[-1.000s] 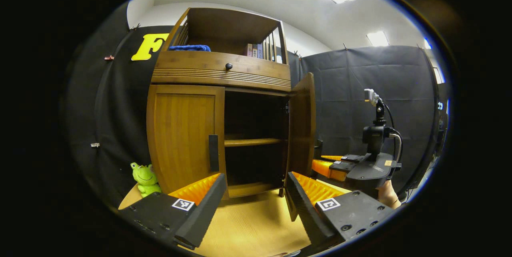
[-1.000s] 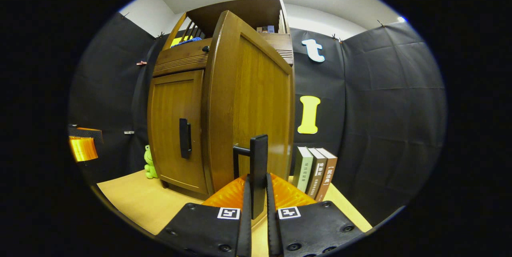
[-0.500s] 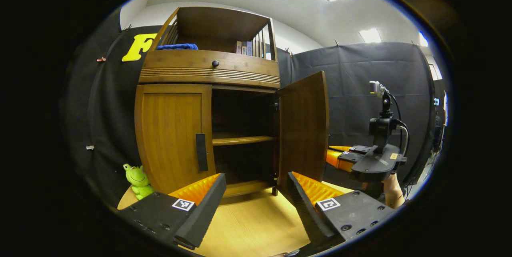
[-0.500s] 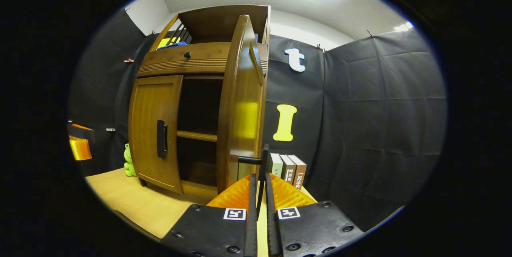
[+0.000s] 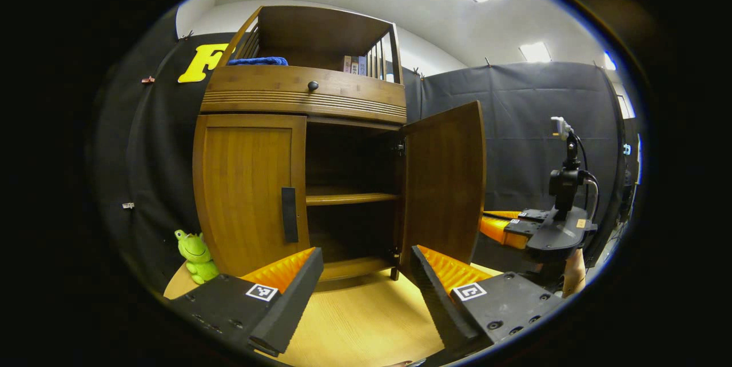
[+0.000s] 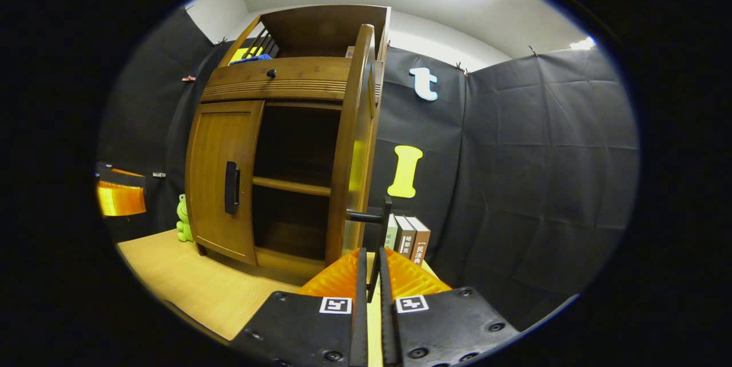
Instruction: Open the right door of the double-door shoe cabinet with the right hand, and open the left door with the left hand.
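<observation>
The wooden shoe cabinet (image 5: pixel 303 92) stands on the table. Its left door (image 5: pixel 243 184) is closed, with a dark upright handle (image 5: pixel 289 214). The right door (image 5: pixel 443 184) hangs wide open, baring a shelf (image 5: pixel 349 198) inside. My left gripper (image 5: pixel 366 255) is open, low in front of the cabinet and apart from the left handle. In the right gripper view, my right gripper (image 6: pixel 372 252) is shut on the right door's handle (image 6: pixel 384 221), and the right door (image 6: pixel 354 144) is seen nearly edge-on. The left door (image 6: pixel 220 175) is closed beside it.
A green frog toy (image 5: pixel 195 252) sits at the cabinet's left foot. Three books (image 6: pixel 409 238) stand right of the cabinet by the black wall. A blue cloth (image 5: pixel 257 61) and books lie on the top shelf. A drawer knob (image 5: pixel 313 86) sits above the doors.
The right door has swung further open, drawn by my right gripper on its handle. My left gripper stays open and has barely shifted.
</observation>
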A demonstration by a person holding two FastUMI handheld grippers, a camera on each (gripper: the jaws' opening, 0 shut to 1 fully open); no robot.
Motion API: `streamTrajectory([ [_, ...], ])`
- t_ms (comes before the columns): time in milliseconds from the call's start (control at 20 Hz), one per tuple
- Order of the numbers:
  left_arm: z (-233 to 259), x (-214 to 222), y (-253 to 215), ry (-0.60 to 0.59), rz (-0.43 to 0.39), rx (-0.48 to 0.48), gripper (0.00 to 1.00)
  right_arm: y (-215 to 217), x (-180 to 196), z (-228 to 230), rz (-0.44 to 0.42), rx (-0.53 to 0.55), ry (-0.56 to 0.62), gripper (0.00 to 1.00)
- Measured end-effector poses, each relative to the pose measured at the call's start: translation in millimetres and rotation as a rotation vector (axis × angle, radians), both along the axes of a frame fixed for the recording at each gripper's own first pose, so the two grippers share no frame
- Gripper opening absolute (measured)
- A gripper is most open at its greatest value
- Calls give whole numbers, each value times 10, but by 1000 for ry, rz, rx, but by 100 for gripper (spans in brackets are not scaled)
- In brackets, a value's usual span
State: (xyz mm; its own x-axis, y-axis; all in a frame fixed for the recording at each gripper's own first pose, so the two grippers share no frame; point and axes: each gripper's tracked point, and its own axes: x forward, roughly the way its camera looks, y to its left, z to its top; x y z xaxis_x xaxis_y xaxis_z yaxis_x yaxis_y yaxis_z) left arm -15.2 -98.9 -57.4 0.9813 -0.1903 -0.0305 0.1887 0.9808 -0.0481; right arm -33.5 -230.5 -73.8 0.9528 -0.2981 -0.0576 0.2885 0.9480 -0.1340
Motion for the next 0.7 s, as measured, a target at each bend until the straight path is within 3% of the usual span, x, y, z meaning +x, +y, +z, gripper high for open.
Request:
streamTrajectory([
  [50, -13, 6, -12, 1, -2, -1, 95, -18, -54, 44, -12, -8, -7, 4],
  [200, -33, 23, -35, 9, -13, -8, 95, -104, -187, 137, -50, -52, -34, 8],
  [350, -64, 40, -24, 15, -11, -12, 95, 181, -236, 166, 20, -4, -45, 8],
  [400, -69, 43, -16, 17, -12, -14, 95, 229, -226, 165, 31, -12, -48, 13],
  [500, -69, 46, 8, 16, -10, -15, 96, 354, -208, 207, 59, -19, -60, 13],
  [650, -55, 84, 153, 1, 23, -7, 95, 596, -166, 295, 117, 56, -89, 14],
  [700, -54, 101, 207, -1, 39, -3, 95, 672, -169, 337, 143, 92, -99, 26],
])
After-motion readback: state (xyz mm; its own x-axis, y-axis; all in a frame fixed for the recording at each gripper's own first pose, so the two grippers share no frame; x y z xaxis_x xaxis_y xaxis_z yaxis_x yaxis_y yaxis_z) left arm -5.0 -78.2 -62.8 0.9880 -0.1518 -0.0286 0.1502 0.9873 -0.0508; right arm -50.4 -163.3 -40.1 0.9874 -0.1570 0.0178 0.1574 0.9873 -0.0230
